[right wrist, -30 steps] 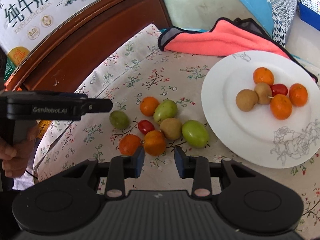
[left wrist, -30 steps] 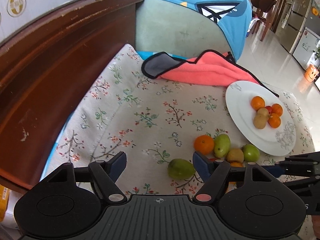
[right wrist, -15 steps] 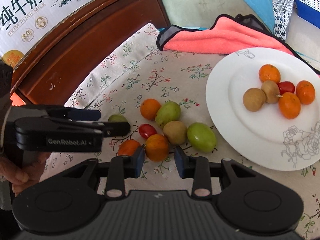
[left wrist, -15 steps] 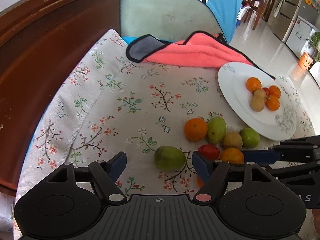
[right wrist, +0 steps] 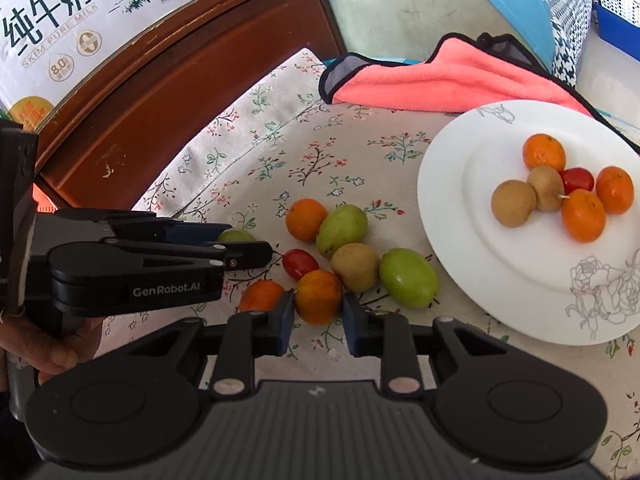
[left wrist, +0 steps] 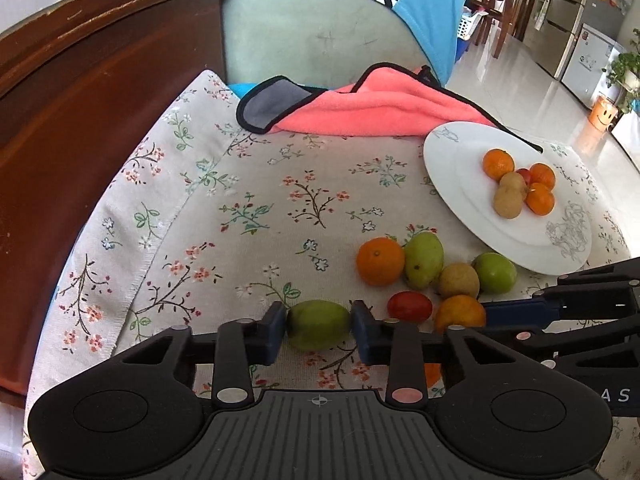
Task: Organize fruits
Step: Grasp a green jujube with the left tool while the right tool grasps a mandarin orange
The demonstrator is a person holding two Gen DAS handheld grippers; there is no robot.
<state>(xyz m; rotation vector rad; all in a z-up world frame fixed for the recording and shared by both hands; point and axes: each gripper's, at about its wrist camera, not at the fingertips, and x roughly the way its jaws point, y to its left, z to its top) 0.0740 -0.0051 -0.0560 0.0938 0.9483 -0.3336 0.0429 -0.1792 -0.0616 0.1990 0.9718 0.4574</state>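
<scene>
On the floral cloth point(left wrist: 248, 200) lies a small green fruit point(left wrist: 318, 322). My left gripper point(left wrist: 319, 326) is closing on it, and both blue pads touch its sides. From the right wrist view, that gripper point(right wrist: 256, 248) comes in from the left and mostly hides the fruit point(right wrist: 236, 235). My right gripper point(right wrist: 319, 312) is closing on an orange point(right wrist: 318, 296), its pads against both sides. Around it lie another orange point(right wrist: 306, 219), two green fruits, a brown fruit point(right wrist: 355, 267) and a red tomato point(right wrist: 300, 263). The white plate point(right wrist: 460, 240) at the right holds several fruits.
A pink towel point(left wrist: 380, 112) lies at the far edge of the cloth, behind the plate. A dark wooden cabinet point(left wrist: 80, 120) runs along the left, with a milk carton point(right wrist: 60, 20) on top. A hand point(right wrist: 52, 352) holds the left gripper's handle.
The left gripper came down around the green fruit and its jaws closed from wide apart onto it. The right jaws narrowed onto the orange; that hand stayed put.
</scene>
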